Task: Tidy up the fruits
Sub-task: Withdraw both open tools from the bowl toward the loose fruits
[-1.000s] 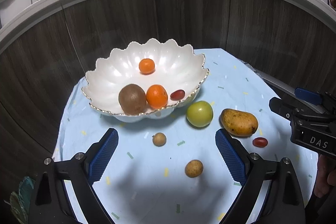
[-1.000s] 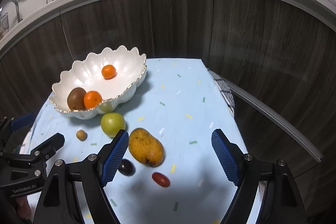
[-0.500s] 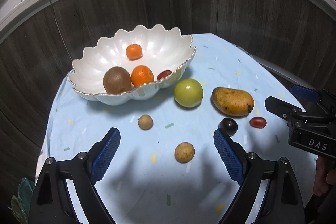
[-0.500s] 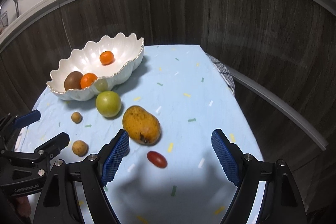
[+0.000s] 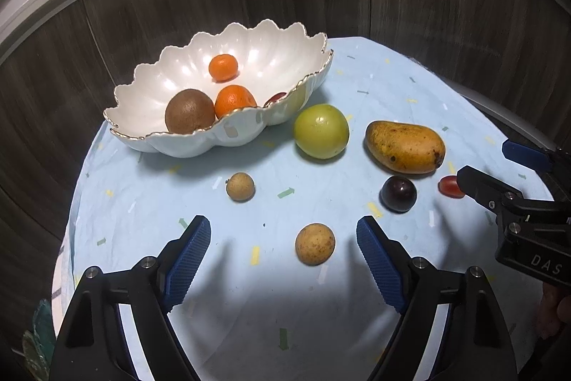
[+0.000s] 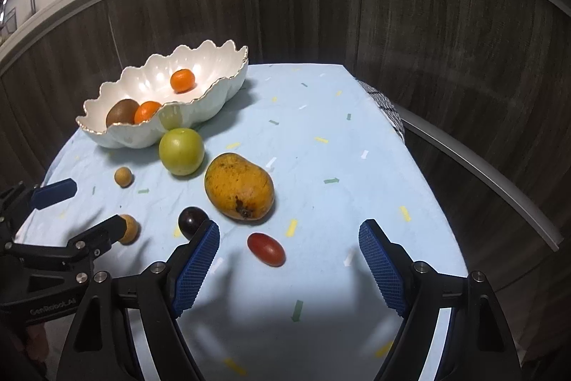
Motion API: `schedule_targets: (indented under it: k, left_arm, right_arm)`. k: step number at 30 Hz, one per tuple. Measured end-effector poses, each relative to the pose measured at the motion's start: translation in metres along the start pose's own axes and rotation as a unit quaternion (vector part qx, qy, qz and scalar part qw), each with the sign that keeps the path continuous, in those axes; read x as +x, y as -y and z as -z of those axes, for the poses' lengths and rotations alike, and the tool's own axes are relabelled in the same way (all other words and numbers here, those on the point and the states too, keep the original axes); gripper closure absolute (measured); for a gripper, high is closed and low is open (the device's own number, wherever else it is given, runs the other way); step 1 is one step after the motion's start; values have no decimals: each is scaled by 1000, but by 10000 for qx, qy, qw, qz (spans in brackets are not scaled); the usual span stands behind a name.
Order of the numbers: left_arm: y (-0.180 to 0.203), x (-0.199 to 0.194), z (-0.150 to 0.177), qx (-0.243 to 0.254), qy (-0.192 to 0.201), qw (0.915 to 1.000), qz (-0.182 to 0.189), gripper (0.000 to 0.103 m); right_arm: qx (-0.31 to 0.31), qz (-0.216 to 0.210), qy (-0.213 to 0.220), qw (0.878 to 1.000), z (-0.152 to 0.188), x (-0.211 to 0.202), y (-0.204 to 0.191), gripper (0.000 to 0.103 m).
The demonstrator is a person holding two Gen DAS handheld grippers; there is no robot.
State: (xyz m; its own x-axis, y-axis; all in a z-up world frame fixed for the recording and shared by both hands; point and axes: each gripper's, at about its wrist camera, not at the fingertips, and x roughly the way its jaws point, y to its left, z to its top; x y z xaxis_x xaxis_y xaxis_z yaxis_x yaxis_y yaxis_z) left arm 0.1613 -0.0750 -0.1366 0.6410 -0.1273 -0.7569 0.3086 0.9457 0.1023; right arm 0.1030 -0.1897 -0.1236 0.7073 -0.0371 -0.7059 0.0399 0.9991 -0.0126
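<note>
Fruits: six lie loose on the table (image 5: 392,66); more are gathered in the bowl, so I judge sorting is partly done.
Scalloped bowl (image 5: 200,141): white with a gilt rim, towards the table's far left corner; it holds a kiwi (image 5: 189,111), two tangerines (image 5: 235,100) and a red fruit (image 5: 276,97) half hidden behind the rim, so it is probably the collecting place.
Small tan fruit (image 5: 240,186): round, alone on the cloth in front of the bowl, well apart from both tools.
Left gripper (image 5: 282,259): hovers low near the table's near edge, tilted down at the cloth, blue pads (image 5: 187,261) spread wide and holding nothing.
Larger tan fruit (image 5: 315,244): lies ahead of and between those pads, right of centre; likely the next pick.
Green apple (image 5: 321,131): just beside the bowl's right end.
Mango (image 5: 405,147): on its side, right of the apple.
Dark plum (image 5: 398,194): just in front of the mango.
Red oval fruit (image 6: 266,249): perhaps a grape tomato, towards the near right edge.
Right gripper (image 6: 289,259): angled down over it, fingers parted and empty, the red fruit lying ahead between them, nearer the left finger.
</note>
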Motion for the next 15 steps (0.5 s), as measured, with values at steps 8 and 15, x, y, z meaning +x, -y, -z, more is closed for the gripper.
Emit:
schedule_targets:
  k: [8, 15]
  left_arm:
    - [2, 7, 4, -34, -66, 10000, 18, 23]
    - [3, 14, 5, -57, -123, 9999, 77, 30]
  right_arm:
    - [-120, -70, -57, 9999, 3, 8, -6, 36]
    - [-78, -164, -169, 9997, 5, 15, -4, 48]
